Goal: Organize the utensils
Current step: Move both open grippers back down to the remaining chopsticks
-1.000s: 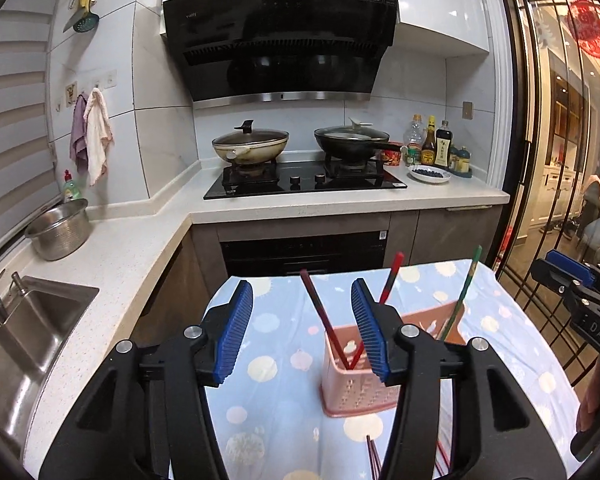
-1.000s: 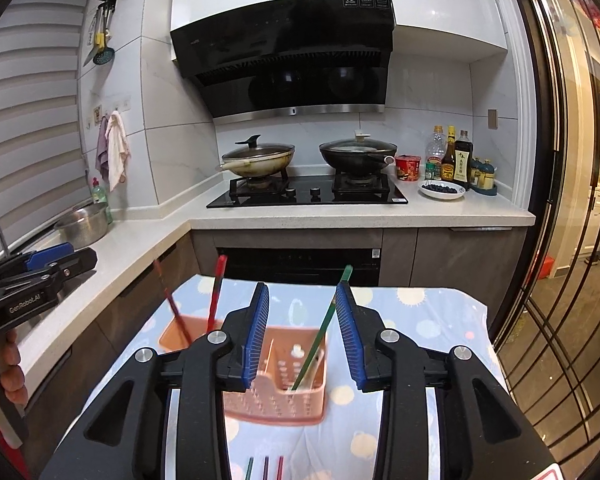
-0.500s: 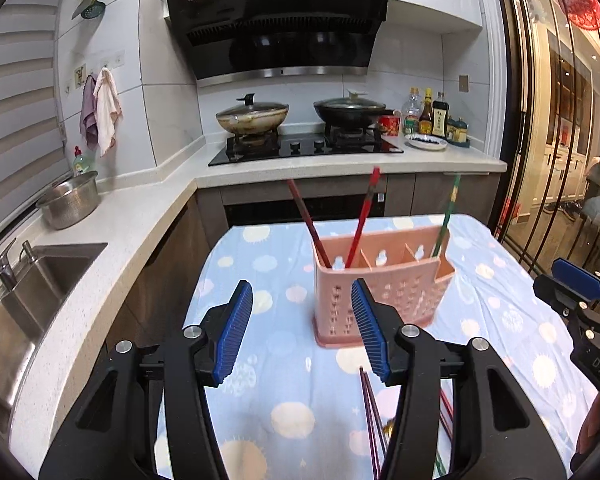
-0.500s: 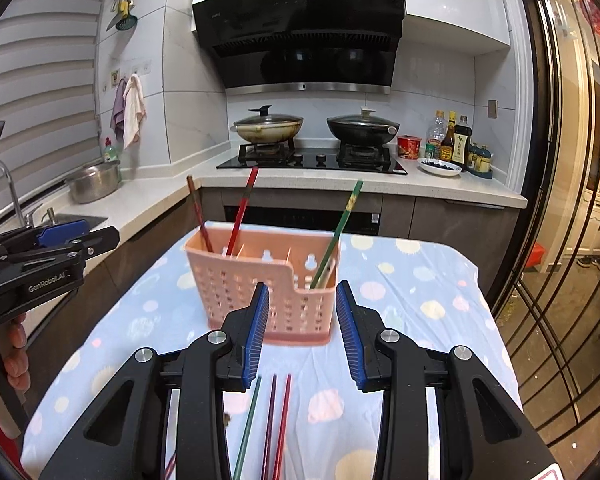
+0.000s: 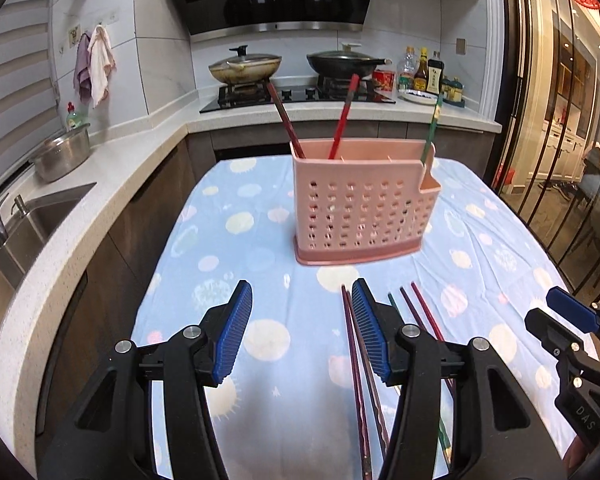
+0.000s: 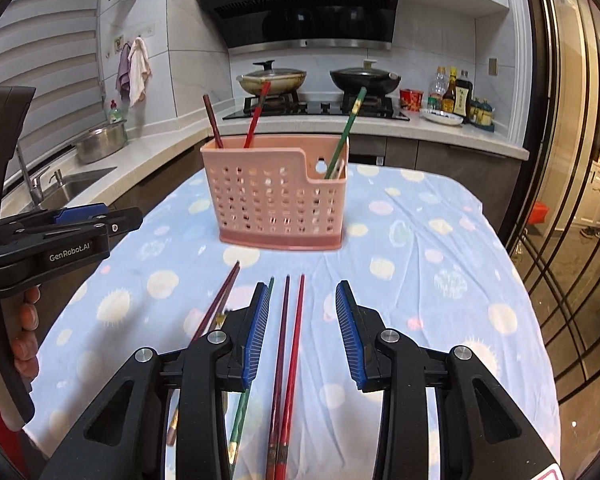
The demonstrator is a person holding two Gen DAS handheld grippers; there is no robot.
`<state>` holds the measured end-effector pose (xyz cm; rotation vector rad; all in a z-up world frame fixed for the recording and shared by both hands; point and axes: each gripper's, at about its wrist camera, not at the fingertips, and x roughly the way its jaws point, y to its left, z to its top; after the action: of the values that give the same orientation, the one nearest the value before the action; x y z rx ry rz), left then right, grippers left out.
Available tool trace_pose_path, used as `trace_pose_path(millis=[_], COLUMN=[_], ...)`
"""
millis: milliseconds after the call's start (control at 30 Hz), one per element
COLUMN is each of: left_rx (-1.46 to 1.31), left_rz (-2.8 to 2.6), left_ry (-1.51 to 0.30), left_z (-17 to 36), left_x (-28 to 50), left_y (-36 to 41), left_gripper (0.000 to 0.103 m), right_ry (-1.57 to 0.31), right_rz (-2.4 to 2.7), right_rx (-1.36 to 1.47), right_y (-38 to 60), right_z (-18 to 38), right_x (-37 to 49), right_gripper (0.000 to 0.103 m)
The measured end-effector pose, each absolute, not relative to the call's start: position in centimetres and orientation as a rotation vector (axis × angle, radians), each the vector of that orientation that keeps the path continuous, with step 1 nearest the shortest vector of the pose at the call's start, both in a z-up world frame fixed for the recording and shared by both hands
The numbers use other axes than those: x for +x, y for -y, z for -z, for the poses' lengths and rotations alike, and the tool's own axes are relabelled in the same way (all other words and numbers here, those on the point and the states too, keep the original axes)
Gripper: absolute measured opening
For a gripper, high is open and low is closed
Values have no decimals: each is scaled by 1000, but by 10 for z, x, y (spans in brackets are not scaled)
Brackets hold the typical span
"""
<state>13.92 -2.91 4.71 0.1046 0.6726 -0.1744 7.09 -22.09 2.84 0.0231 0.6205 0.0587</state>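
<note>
A pink perforated utensil holder (image 5: pixel 360 204) (image 6: pixel 276 196) stands on the blue dotted tablecloth (image 5: pixel 260 240). A dark red, a red and a green chopstick stand in it. Several loose chopsticks lie on the cloth in front: a dark pair (image 5: pixel 354 360) by my left gripper's right finger, and a green one (image 6: pixel 244 392), a dark one (image 6: pixel 282 340) and a red one (image 6: pixel 296 340) under my right gripper. My left gripper (image 5: pixel 302 328) is open and empty. My right gripper (image 6: pixel 302 332) is open and empty above the red and dark chopsticks.
The table (image 6: pixel 440 264) stands in a kitchen. A counter with a sink (image 5: pixel 28 220) and a steel pot (image 5: pixel 62 152) runs along the left. A stove with two pans (image 5: pixel 300 68) is behind. Glass doors (image 5: pixel 560 120) are on the right.
Both grippers have pulled back and tilted down towards the table. The holder now looks farther off and the loose chopsticks have come into full view under the fingers.
</note>
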Motion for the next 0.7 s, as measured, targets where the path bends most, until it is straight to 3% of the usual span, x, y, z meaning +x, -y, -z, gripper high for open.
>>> trace_pose_path(millis=[700], left_rx=[140], left_rz=[177], left_ry=[-888], left_z=[38], left_x=[95], left_y=[25], left_gripper=[49], right_ry=[-815], right_rz=[-59], right_rx=[73], right_y=[219], right_z=[48], right_x=[34], right_gripper=[35])
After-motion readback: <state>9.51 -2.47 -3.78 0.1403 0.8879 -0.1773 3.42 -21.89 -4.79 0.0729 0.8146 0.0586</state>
